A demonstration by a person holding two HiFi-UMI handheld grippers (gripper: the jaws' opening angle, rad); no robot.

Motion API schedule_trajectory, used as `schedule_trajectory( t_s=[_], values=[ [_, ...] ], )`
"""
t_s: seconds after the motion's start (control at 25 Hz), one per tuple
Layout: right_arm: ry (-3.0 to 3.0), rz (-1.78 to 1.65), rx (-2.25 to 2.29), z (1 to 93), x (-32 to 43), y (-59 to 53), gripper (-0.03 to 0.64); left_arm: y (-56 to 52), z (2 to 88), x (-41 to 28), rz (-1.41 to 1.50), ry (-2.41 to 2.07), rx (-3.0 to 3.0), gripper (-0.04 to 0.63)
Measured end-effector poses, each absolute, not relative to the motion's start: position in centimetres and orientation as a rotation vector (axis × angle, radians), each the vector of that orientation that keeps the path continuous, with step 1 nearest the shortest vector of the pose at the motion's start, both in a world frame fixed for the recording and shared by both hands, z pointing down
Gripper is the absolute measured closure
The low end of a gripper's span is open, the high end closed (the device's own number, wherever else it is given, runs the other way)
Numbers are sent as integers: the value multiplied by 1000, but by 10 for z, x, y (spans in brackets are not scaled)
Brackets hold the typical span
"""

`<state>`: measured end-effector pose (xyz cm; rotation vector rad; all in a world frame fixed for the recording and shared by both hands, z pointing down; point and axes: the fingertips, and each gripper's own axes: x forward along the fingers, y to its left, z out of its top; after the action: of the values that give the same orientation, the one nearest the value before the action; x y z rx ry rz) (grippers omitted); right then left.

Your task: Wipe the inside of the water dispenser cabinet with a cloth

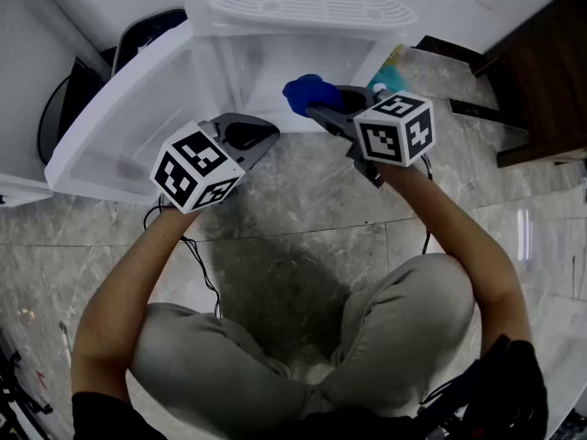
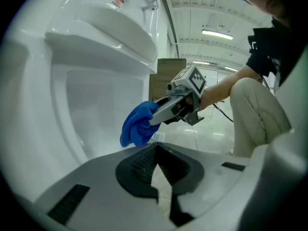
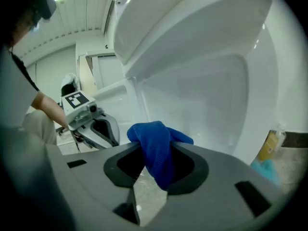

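The white water dispenser (image 1: 303,12) stands ahead with its lower cabinet (image 1: 275,81) open and its door (image 1: 119,117) swung out to the left. My right gripper (image 1: 316,110) is shut on a bunched blue cloth (image 1: 310,93) at the cabinet's mouth. In the right gripper view the blue cloth (image 3: 156,150) hangs between the jaws in front of the white cabinet wall (image 3: 202,95). My left gripper (image 1: 266,136) is shut and holds nothing, just left of the right one, near the door. The left gripper view shows the cloth (image 2: 137,124) and the right gripper (image 2: 154,119) beside the cabinet interior (image 2: 101,105).
A grey marble floor (image 1: 303,200) lies under both arms. A dark wooden cabinet (image 1: 541,71) stands at the right. A yellow bottle (image 3: 269,146) and a teal object (image 1: 390,76) sit right of the dispenser. A black chair (image 1: 64,108) is at the left. My knees (image 1: 404,337) fill the foreground.
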<state>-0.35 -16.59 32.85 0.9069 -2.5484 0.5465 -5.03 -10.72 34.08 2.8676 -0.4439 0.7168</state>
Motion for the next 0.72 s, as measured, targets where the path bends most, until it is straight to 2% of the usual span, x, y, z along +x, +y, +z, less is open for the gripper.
schedule_trajectory(
  t_s=[0.36, 0.72],
  values=[
    [-2296, 128, 1009, 407, -21, -214, 509, -97, 348, -70, 721, -443, 2845, 589],
    [-1974, -346, 764, 482, -73, -270, 509, -91, 363, -99, 734, -456, 2788, 589]
  ],
)
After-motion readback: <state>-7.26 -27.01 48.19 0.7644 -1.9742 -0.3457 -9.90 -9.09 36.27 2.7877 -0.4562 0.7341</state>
